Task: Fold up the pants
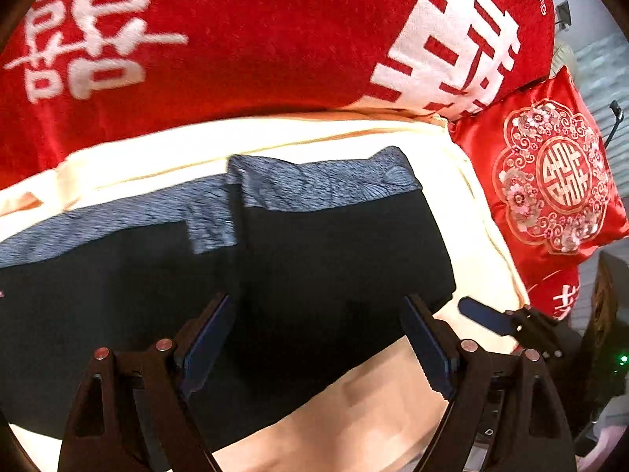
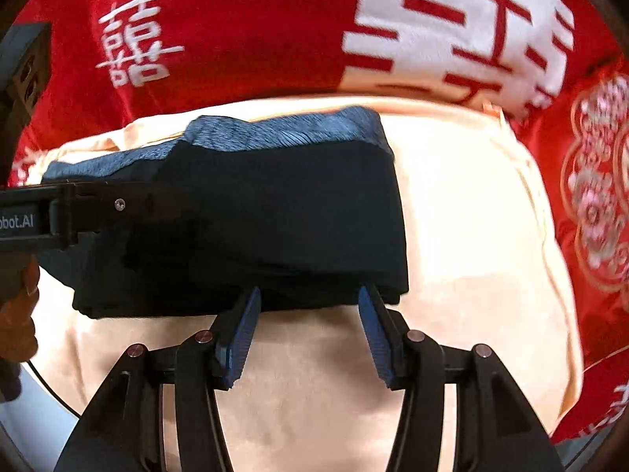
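Below the red cushions (image 2: 236, 39), folded pants (image 2: 275, 216) lie on cream bedding (image 2: 471, 236); left gripper (image 1: 318, 338) and right gripper (image 2: 308, 334) fingers spread wide, holding nothing

The pants (image 1: 322, 259) are dark matt cloth, smooth on the broad faces, with a blue-grey band (image 1: 326, 185) of finely ribbed, slightly shiny weave along the far edge. They lie on a cream sheet (image 2: 464, 236) of soft matt fabric. The big red cushion (image 1: 255, 39) behind looks plush and fuzzy, its white characters raised in the same pile. The smaller red pillow (image 1: 550, 181) is glossy satin with metallic-looking embroidery. The left tool (image 1: 318, 338) and the right tool (image 2: 308, 326) are matt black plastic with bare metal pins, and their blue pads (image 2: 240, 342) are ridged.
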